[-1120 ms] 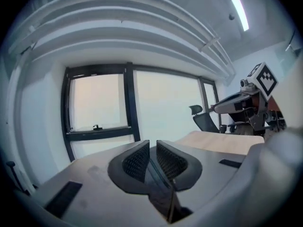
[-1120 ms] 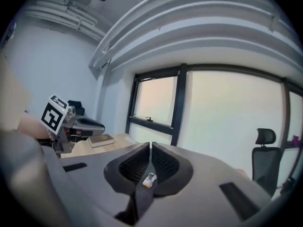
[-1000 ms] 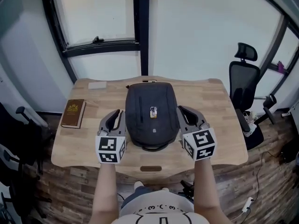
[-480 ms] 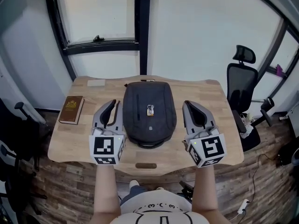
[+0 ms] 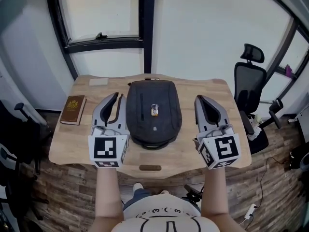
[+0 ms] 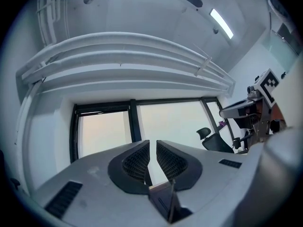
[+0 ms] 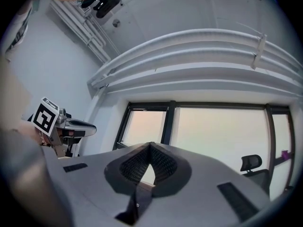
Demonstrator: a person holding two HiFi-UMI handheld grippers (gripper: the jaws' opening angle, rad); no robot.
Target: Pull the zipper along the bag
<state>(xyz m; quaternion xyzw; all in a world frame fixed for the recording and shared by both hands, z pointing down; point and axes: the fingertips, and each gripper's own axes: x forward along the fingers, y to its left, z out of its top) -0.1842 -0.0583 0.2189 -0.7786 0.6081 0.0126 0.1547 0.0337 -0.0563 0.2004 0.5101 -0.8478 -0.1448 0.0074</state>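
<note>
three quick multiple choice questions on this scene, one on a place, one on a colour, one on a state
1. Where is the book from the backpack? A on top B to its left C to its right
2. The backpack's colour? A red B white C black
3. The right tongs are: A shut, empty B open wide C shut on the book
B: the book lies near the desk's left edge. C: its cloth is black. A: the jaws meet with nothing between them.
</note>
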